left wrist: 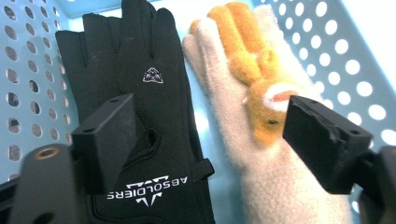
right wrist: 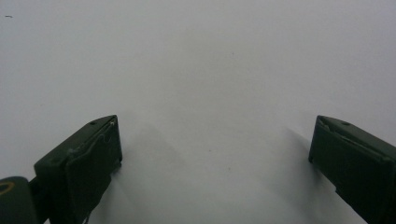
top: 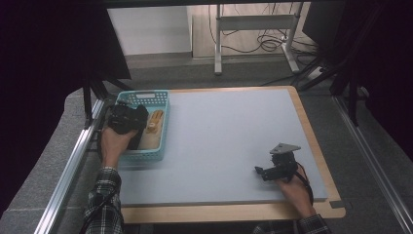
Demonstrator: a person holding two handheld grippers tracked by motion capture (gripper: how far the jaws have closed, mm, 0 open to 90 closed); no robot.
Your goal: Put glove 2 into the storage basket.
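A: Black glove lying flat in the blue basket, palm side down, logo up. Right next to a cream glove with an orange plush bit on top, the two touching along the side.

B: And the left hand-held gripper?

A: Hovering just over both gloves, jaws spread wide, nothing pinched. One jaw above the black glove, the other over the cream one. No pads pressing on fabric.

B: Basket where?

A: Far left corner of the bench, left hand at its near edge.

B: Right hand-held gripper?

A: Parked low over bare bench near the right front, well apart from the basket. Jaws wide open too, nothing between.
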